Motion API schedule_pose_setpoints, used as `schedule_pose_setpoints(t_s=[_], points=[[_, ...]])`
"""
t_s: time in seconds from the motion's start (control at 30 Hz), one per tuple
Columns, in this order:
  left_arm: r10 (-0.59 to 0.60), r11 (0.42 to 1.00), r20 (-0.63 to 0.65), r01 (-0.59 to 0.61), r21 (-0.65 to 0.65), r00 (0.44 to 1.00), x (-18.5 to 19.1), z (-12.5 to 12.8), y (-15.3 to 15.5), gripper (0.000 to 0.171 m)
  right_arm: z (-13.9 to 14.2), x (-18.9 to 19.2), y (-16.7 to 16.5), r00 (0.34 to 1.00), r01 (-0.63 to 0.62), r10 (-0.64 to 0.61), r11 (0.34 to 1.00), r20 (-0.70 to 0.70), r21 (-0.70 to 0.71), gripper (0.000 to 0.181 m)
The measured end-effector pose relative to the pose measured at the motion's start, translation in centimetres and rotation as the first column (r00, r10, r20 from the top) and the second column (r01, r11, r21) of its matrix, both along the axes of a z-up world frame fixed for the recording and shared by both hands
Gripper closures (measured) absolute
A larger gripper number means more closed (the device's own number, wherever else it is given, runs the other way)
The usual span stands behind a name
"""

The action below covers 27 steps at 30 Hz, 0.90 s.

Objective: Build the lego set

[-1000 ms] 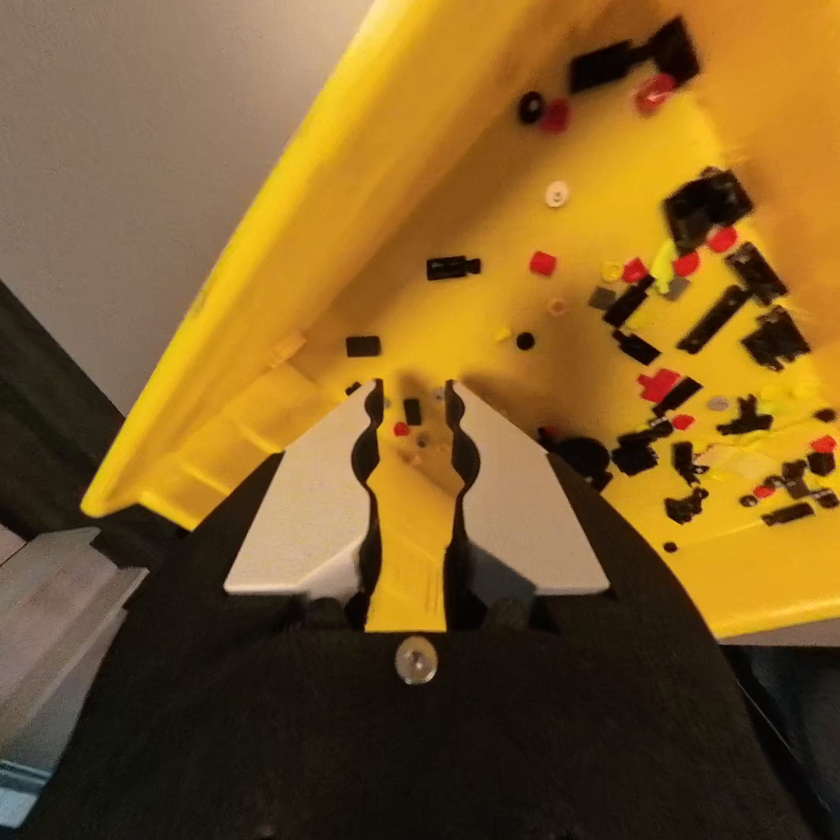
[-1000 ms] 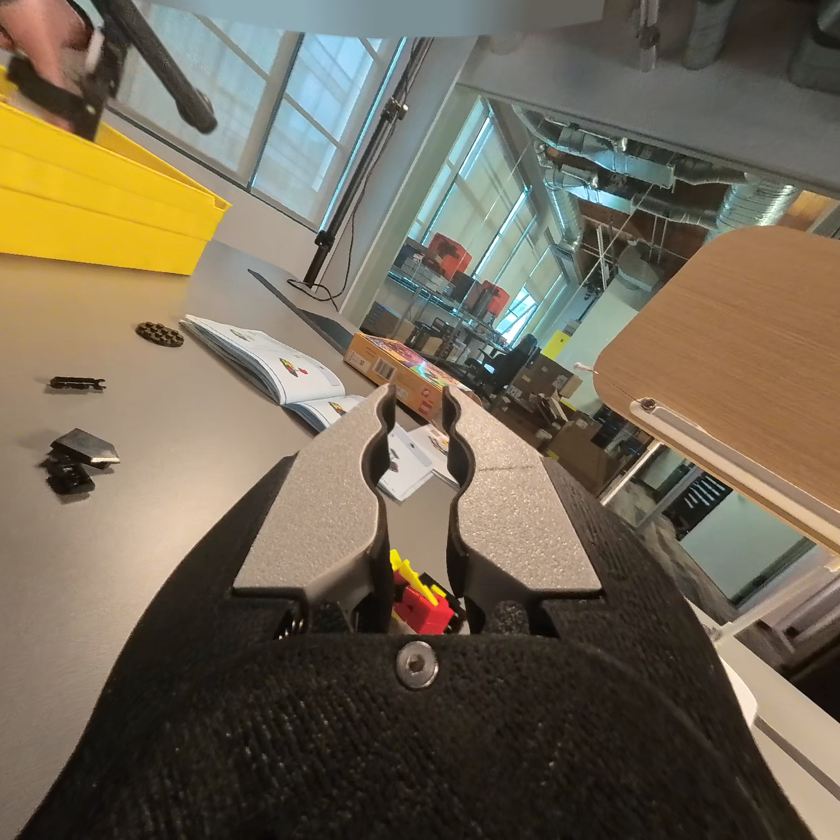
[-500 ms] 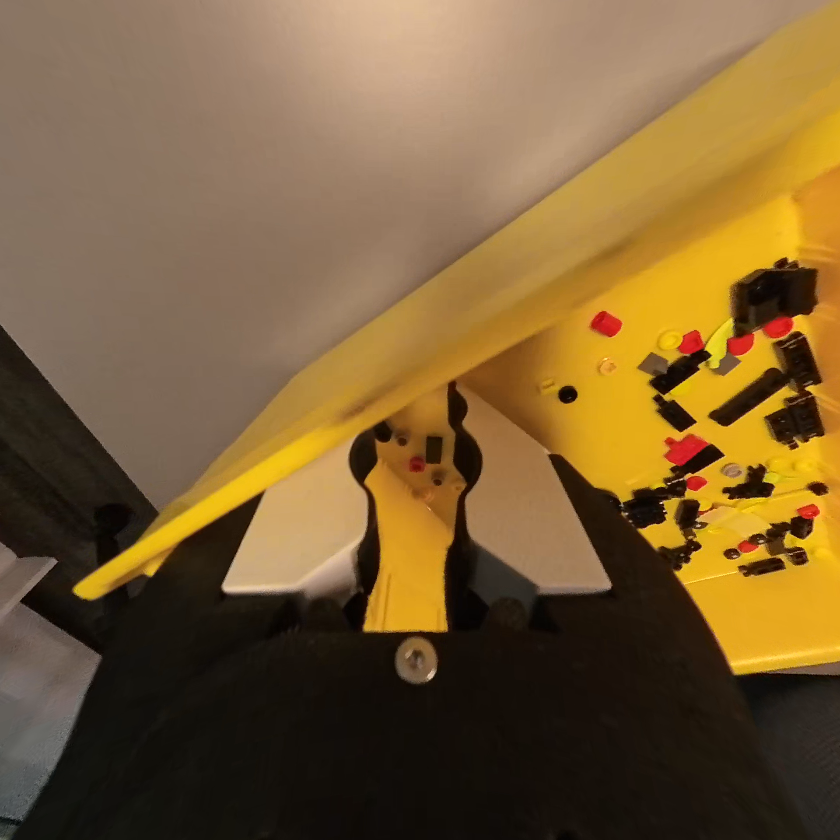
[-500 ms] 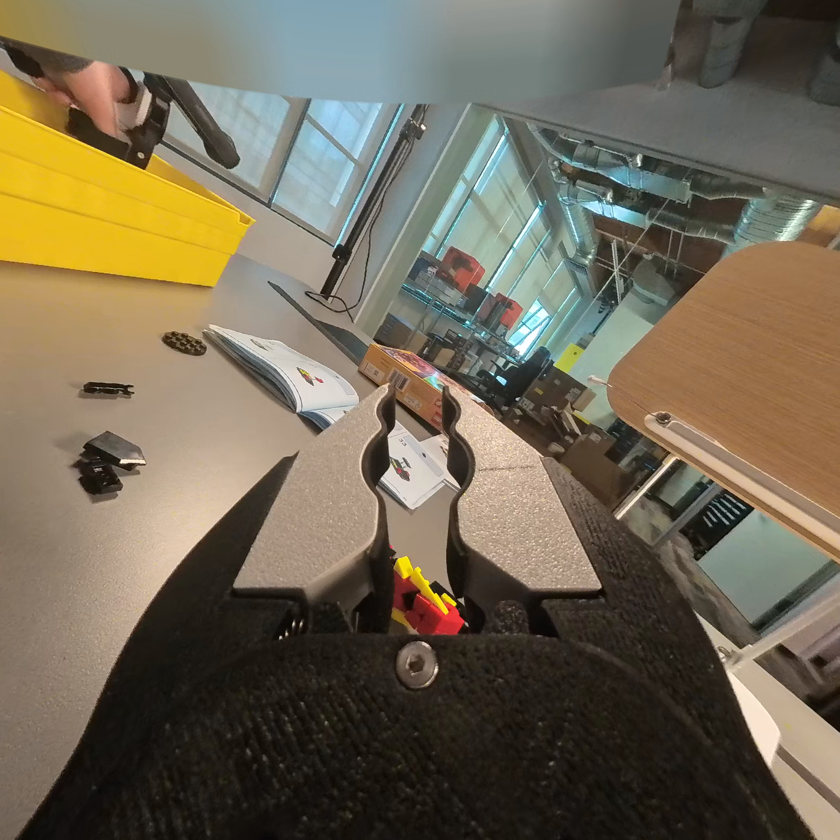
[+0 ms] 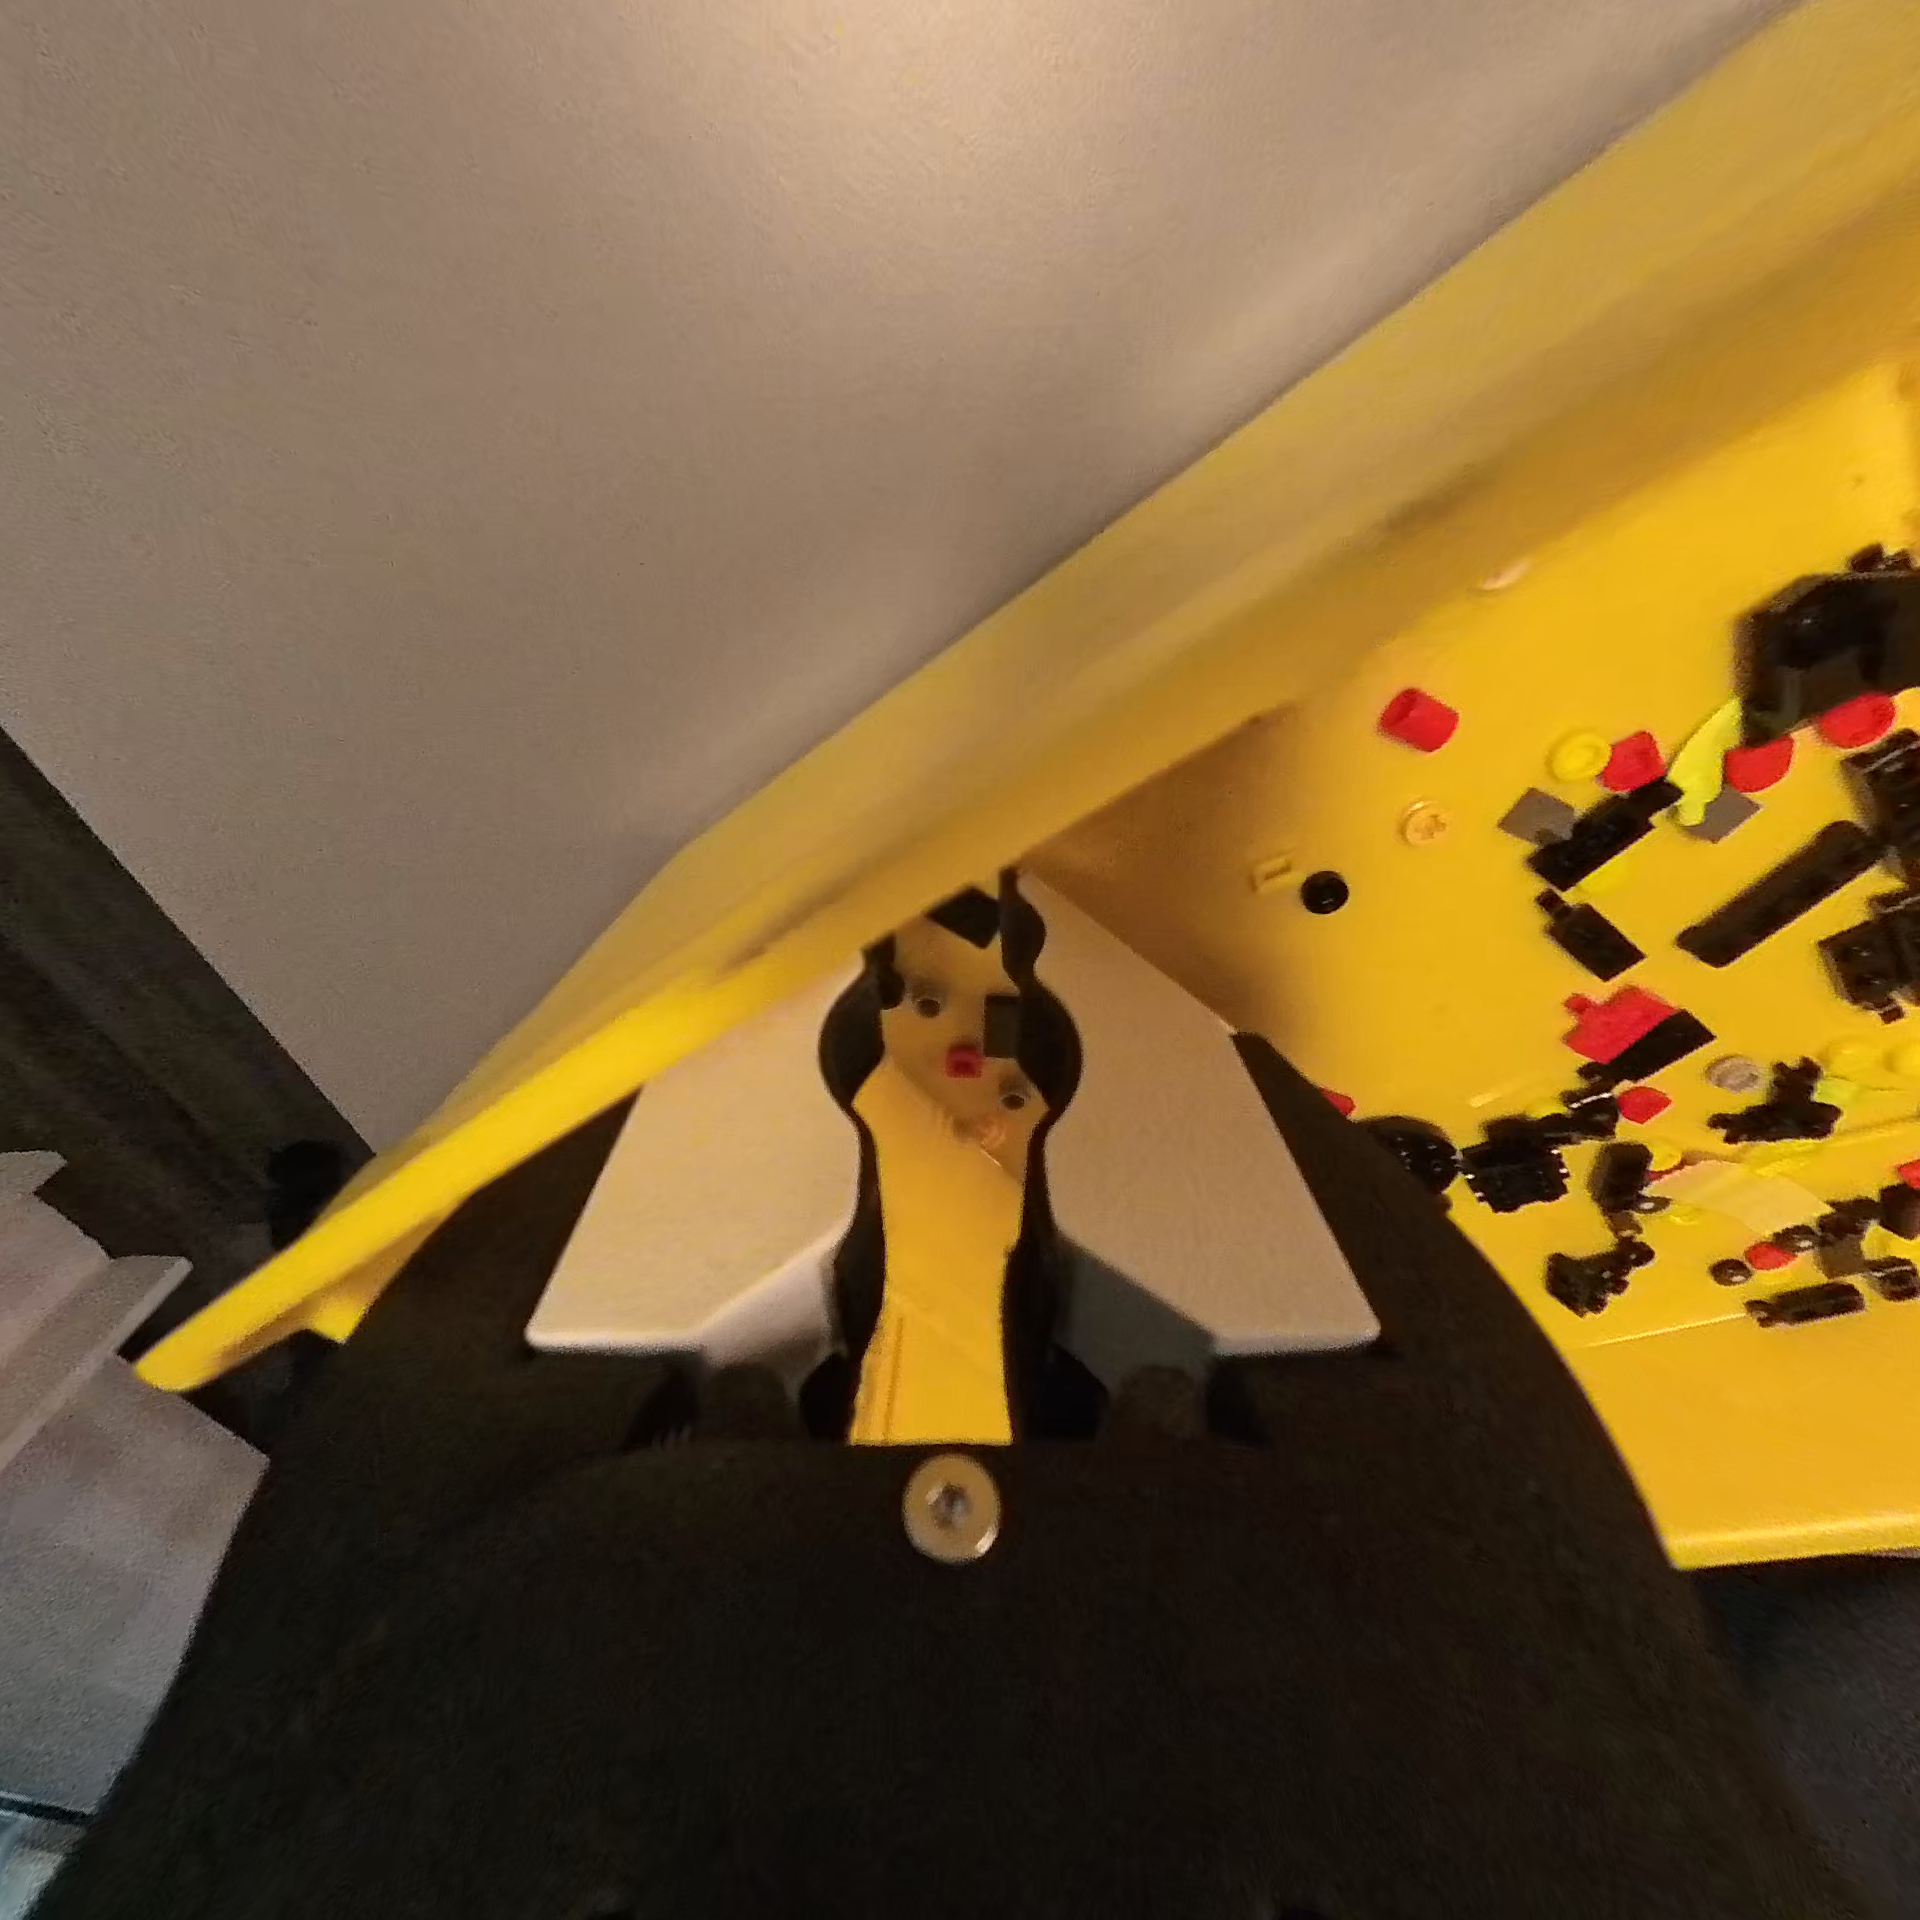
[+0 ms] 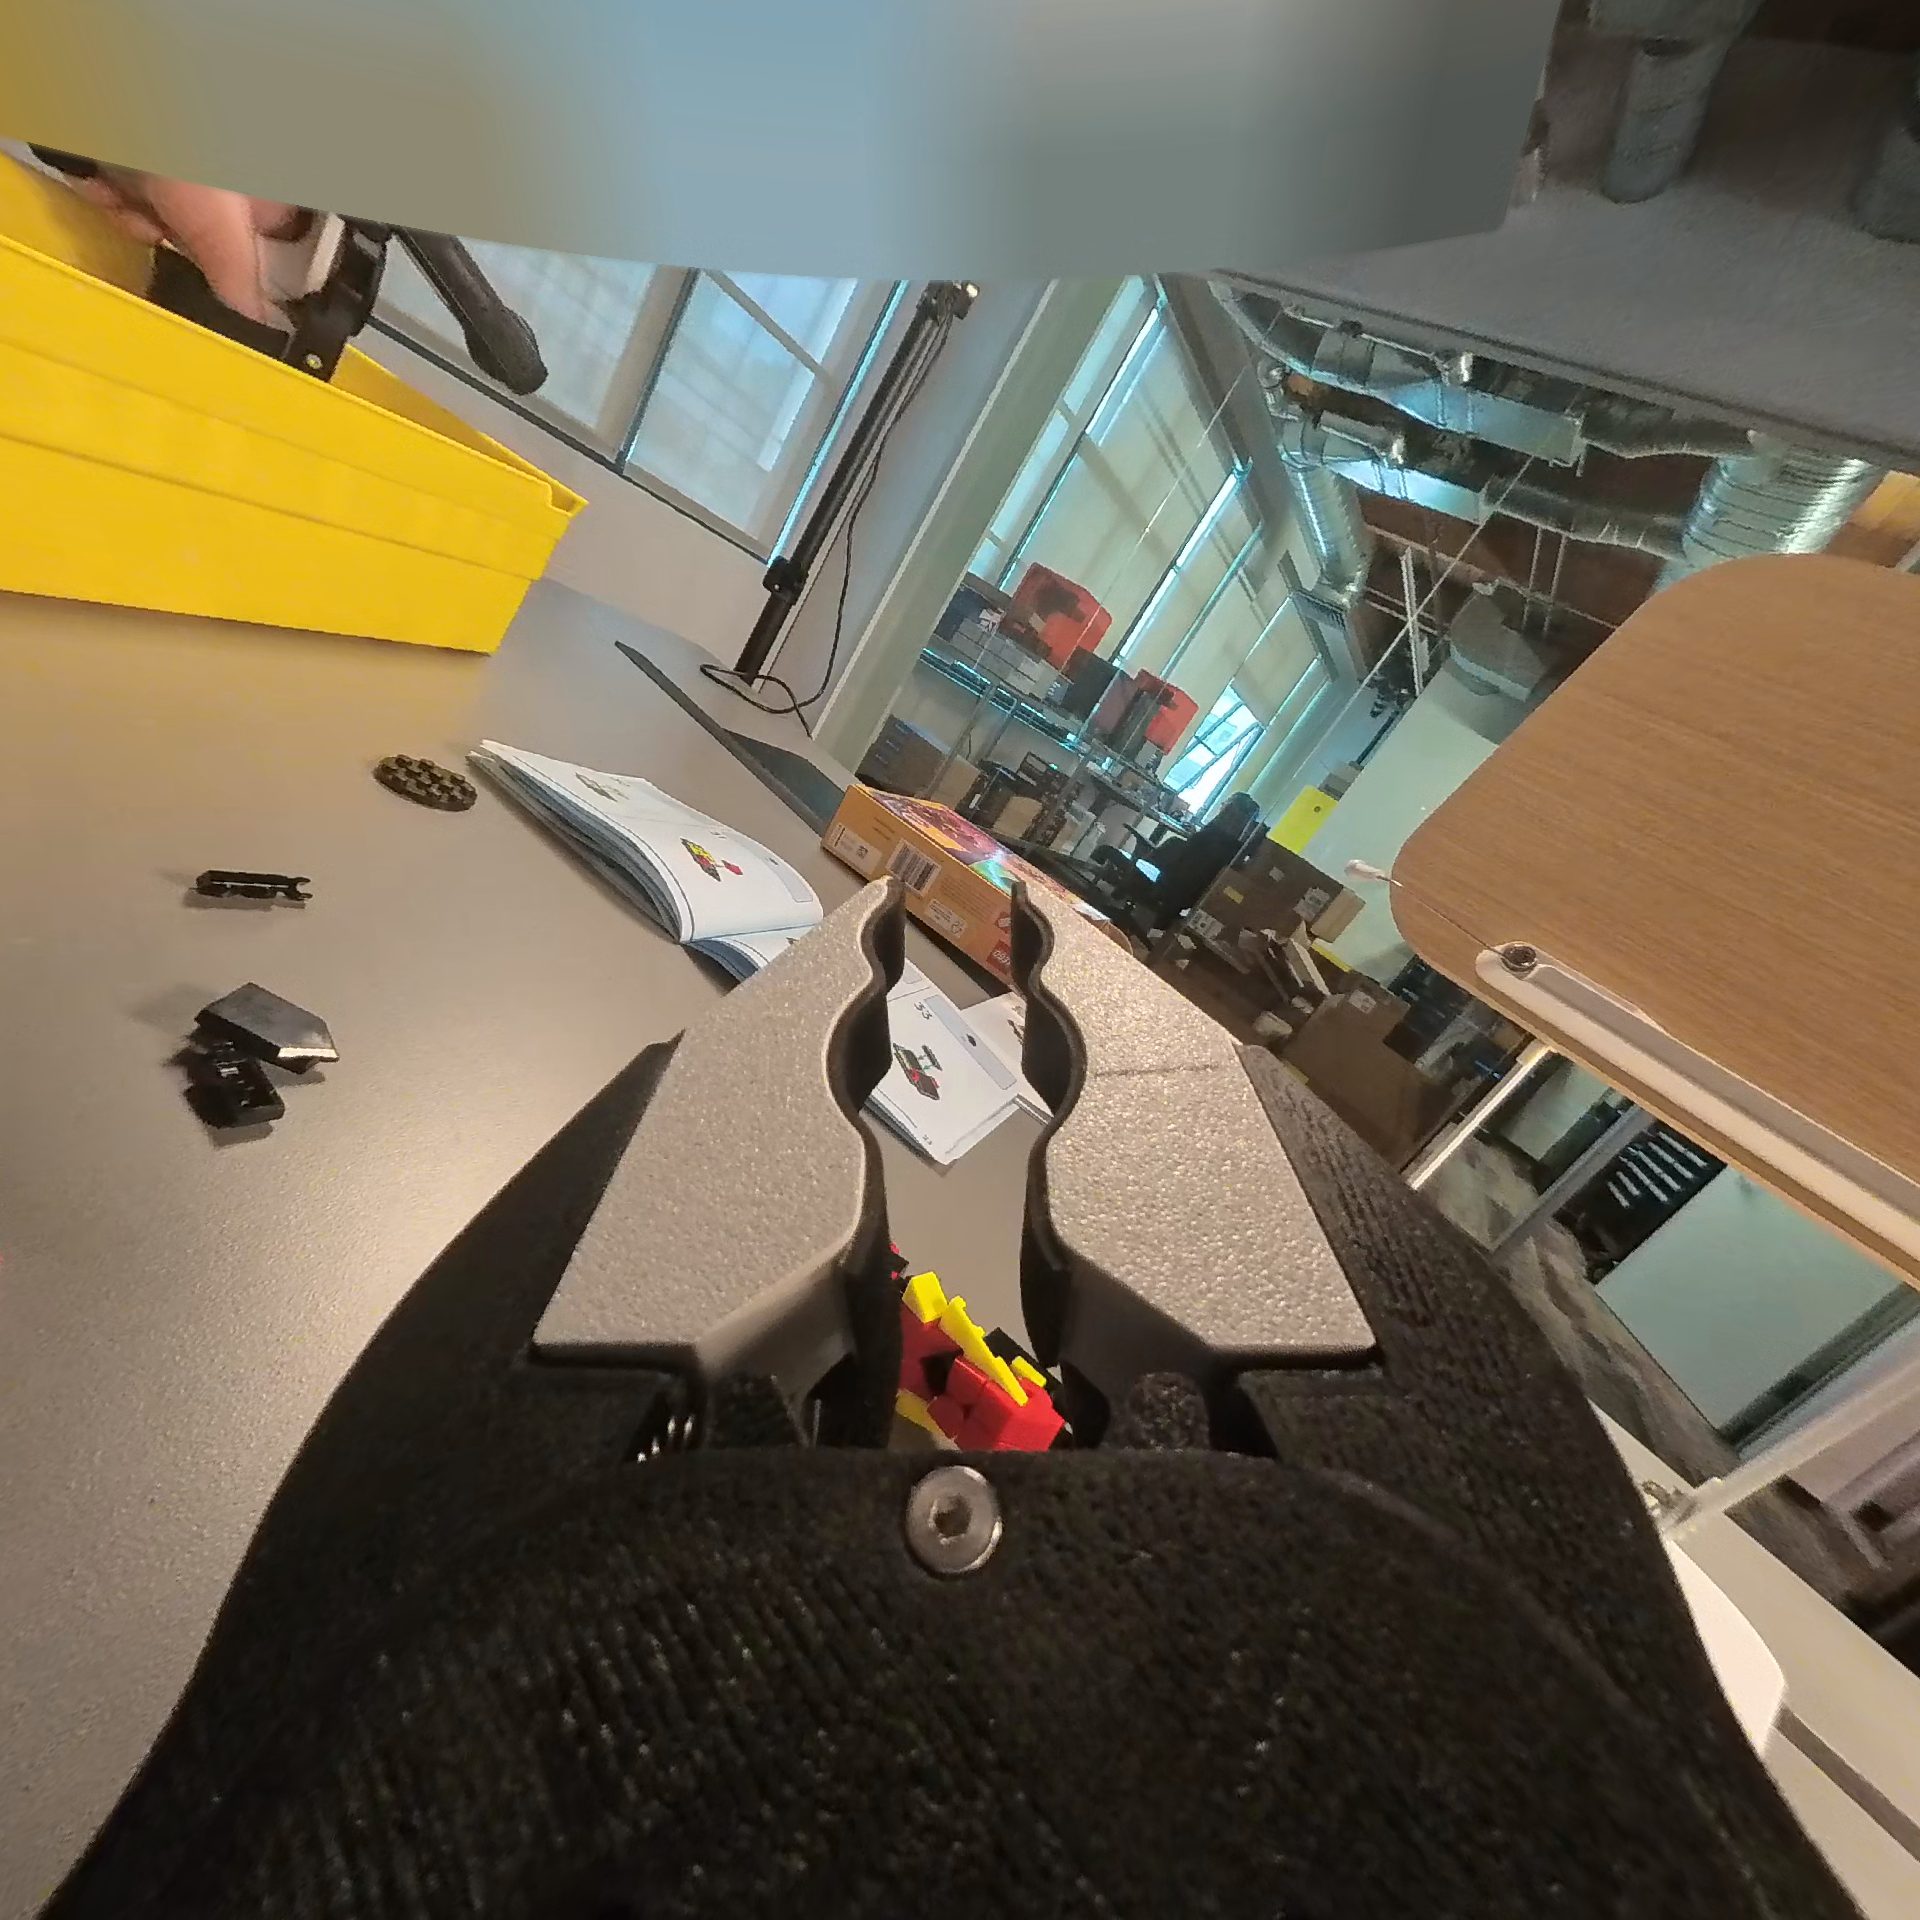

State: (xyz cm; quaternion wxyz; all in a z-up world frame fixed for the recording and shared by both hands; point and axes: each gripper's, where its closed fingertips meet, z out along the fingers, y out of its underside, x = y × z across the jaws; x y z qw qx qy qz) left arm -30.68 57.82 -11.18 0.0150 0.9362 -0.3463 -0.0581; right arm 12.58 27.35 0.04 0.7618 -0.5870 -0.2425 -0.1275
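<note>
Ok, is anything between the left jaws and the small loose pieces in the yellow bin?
Only the yellow bin, whose rim crosses the tips of the left gripper in the left wrist view and hides them. Past it, a small black piece and a red piece lie uncovered on the bin floor between the jaws.

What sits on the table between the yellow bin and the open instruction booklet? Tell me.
In the right wrist view, a round black studded plate lies between the yellow bin and the booklet; otherwise bare table.

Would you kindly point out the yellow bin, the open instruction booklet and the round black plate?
yellow bin (image 6: 260, 540): right wrist view, outer side wall.
instruction booklet (image 6: 665, 852): right wrist view, open page.
round black plate (image 6: 425, 779): right wrist view, studded top.
</note>
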Motion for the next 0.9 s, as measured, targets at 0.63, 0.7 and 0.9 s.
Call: schedule_pose_setpoints(t_s=[0.63,0.7,0.9], points=[[0.085,0.996,-0.06,-0.084,0.031,0.995,-1.0,1.1,-1.5,0.153,-0.1,-1.1,-0.2,0.998,-0.065,0.065,0.998,0.016,-0.003,0.164],[0.101,0.995,-0.065,-0.1,0.016,0.993,-1.1,1.0,-1.8,0.151,-0.1,-1.3,-0.2,0.997,-0.07,0.07,0.998,0.022,-0.003,0.164],[0.153,0.988,-0.028,-0.152,0.01,0.988,-1.0,0.1,-1.7,0.159,-0.1,-1.5,-0.2,0.997,-0.078,0.078,0.997,0.027,-0.003,0.164]])
